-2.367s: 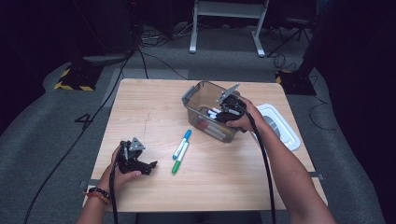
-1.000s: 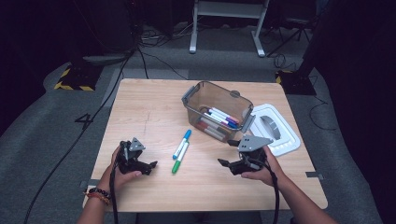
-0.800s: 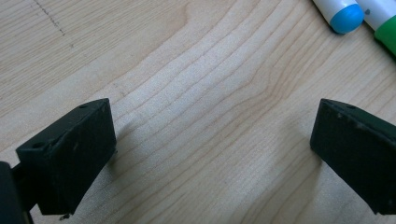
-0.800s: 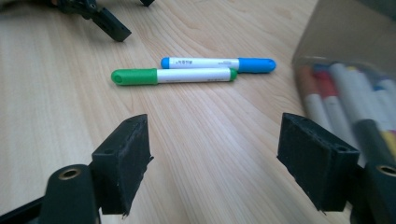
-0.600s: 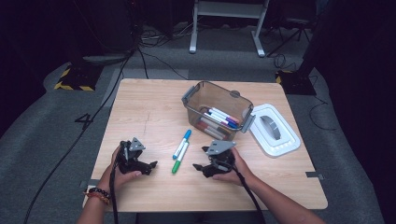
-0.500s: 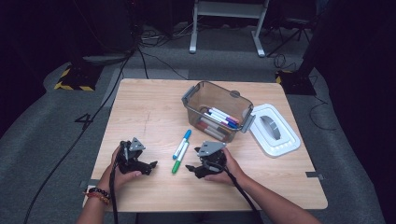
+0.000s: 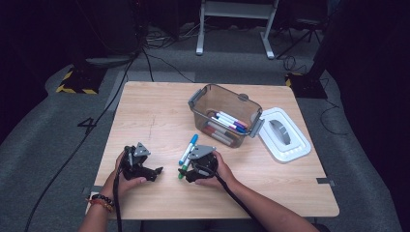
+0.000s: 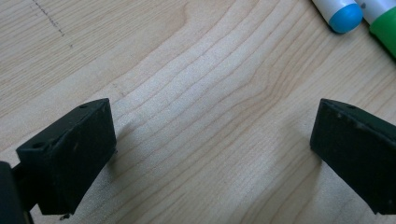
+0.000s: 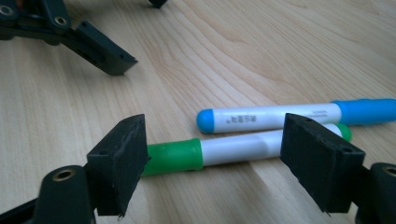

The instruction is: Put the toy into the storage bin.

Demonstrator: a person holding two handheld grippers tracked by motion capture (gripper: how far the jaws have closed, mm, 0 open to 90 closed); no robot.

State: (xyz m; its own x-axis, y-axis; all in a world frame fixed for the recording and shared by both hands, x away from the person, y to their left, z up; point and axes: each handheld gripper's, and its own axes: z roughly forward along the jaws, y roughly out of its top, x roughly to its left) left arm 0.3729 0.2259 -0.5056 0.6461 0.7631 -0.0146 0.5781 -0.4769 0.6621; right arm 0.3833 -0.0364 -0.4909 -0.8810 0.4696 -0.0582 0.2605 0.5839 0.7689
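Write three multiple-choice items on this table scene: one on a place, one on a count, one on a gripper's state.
1. Where does the white lid lie?
A. on the bin
B. on the table beside the bin
C. on the floor

2. How many markers lie loose on the table?
A. two
B. four
C. none

3. How do the right gripper's jaws stand?
A. shut on a marker
B. shut on nothing
C. open

B: it rests by the clear bin.
A: the green marker and the blue marker.
C: the green marker lies between spread jaws.
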